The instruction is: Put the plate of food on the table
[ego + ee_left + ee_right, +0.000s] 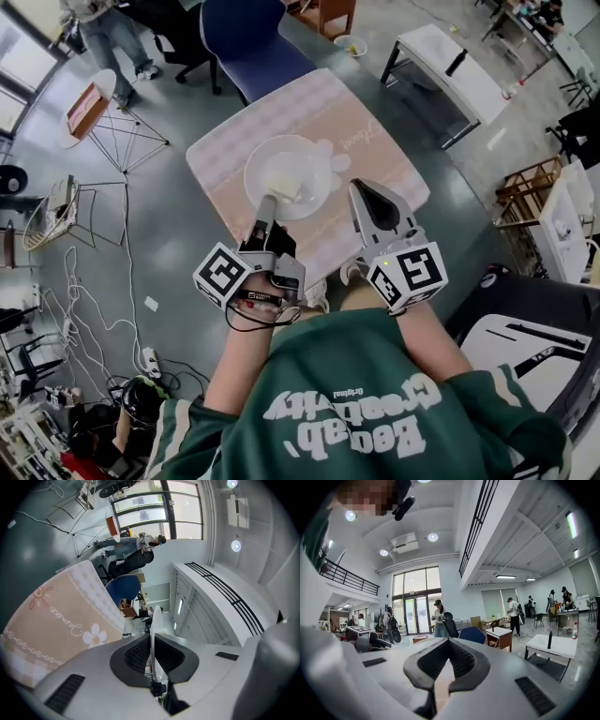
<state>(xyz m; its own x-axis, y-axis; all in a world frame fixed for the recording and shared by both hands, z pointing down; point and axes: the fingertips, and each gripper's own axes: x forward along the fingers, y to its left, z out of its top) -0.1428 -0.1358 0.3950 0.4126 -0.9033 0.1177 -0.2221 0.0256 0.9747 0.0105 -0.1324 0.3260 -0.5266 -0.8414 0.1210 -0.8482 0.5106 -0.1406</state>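
Observation:
A white plate (314, 169) with a pale heap of food (281, 186) is over the middle of a table with a pink cloth (366, 122); I cannot tell whether it rests on the cloth. My left gripper (268, 202) is shut on the plate's near rim. In the left gripper view the rim (156, 618) runs edge-on between the pads of the left gripper (152, 641), with the flowered cloth (56, 616) to the left. My right gripper (362, 187) is just right of the plate, jaws together and empty. The right gripper (448, 641) also looks shut in its own view.
A blue chair (248, 37) stands at the table's far side. A white table (450, 70) is at the back right, wire stands (112, 131) are at the left, and cables (94, 309) lie on the floor. Several people (438, 618) stand in the room.

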